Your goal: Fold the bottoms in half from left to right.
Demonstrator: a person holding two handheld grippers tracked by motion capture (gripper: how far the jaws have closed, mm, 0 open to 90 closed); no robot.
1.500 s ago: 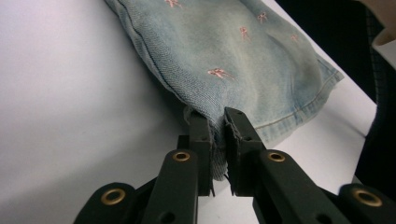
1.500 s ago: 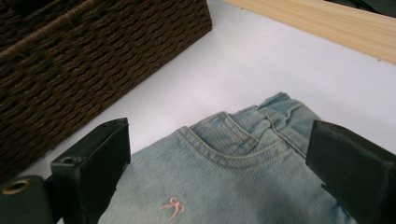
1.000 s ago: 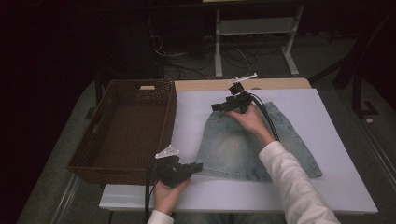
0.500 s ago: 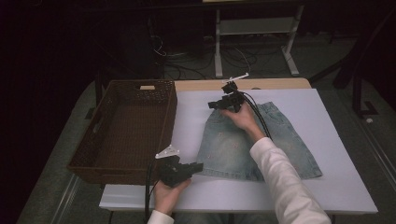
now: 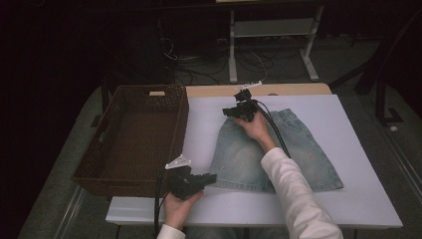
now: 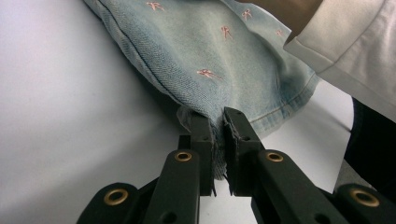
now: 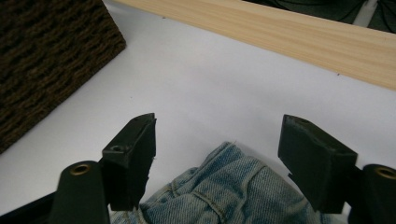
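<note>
Denim skirt (image 5: pixel 275 149) lies flat on the white table surface (image 5: pixel 358 199), right of the brown woven basket (image 5: pixel 134 137); left gripper (image 6: pixel 218 128) is clamped on the skirt's near-left hem corner — fabric pinched between its jaws; right gripper (image 7: pixel 217 135) sits at the skirt's far waistband corner, jaws spread wide — denim between them, not yet pinched.

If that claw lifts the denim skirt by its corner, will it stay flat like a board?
Probably not. The denim skirt already bunches where the left claw pinches its hem, so it should droop. Being cloth, it likely won't roll or break.
</note>
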